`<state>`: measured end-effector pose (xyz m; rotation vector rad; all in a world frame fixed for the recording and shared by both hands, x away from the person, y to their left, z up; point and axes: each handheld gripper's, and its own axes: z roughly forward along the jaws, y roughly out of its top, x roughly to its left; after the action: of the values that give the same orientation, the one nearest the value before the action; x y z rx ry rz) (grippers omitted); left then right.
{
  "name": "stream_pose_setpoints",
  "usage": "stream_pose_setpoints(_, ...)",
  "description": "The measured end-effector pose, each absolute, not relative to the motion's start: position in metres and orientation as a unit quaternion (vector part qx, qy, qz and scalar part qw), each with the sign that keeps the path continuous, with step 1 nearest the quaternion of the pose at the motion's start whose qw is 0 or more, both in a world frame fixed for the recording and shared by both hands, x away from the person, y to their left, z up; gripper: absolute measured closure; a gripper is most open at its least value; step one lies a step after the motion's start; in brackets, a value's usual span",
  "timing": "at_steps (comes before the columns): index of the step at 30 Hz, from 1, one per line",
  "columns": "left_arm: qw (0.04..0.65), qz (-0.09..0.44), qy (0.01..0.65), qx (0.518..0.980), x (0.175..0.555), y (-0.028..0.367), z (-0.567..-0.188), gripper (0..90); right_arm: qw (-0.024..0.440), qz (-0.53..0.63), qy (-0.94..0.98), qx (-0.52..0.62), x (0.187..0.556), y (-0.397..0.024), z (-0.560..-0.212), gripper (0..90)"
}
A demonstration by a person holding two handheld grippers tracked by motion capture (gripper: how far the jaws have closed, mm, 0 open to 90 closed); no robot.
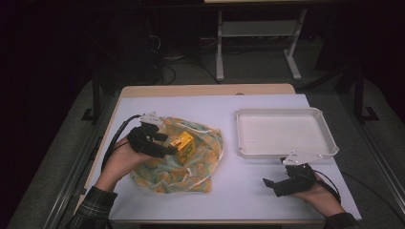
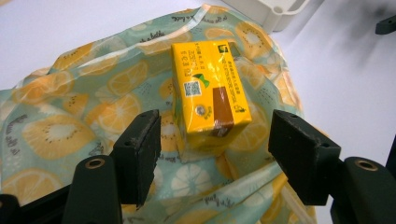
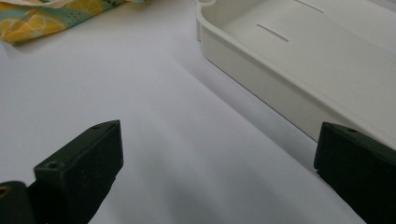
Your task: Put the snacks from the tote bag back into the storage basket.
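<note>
Lying on a fruit-patterned cloth bag point(image 1: 191, 157) toward the left edge of the counter point(image 1: 224, 191), a yellow drink carton point(image 2: 209, 91) sat just ahead of the left hand-held gripper point(image 2: 215, 140). That gripper's jaws stood wide, one to each side of the carton's near end, apart from it. The right hand-held gripper point(image 1: 274, 185) rested near the front right corner of the counter, its jaws spread wide with nothing between them. A white tray point(image 1: 243, 138) sat toward the right edge, just beyond the right hand-held gripper, with nothing in it.
</note>
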<state>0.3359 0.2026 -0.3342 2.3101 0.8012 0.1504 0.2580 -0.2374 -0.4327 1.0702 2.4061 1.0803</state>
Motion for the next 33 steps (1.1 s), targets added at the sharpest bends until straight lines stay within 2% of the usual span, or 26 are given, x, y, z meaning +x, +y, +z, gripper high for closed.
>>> stream_pose_setpoints(33, 0.254, 0.052, 0.32, 0.911, 0.374, 0.148, -0.355, 32.7, 0.145, 0.373, 0.838, 0.37, 0.257, -0.238, -0.433, 1.1)
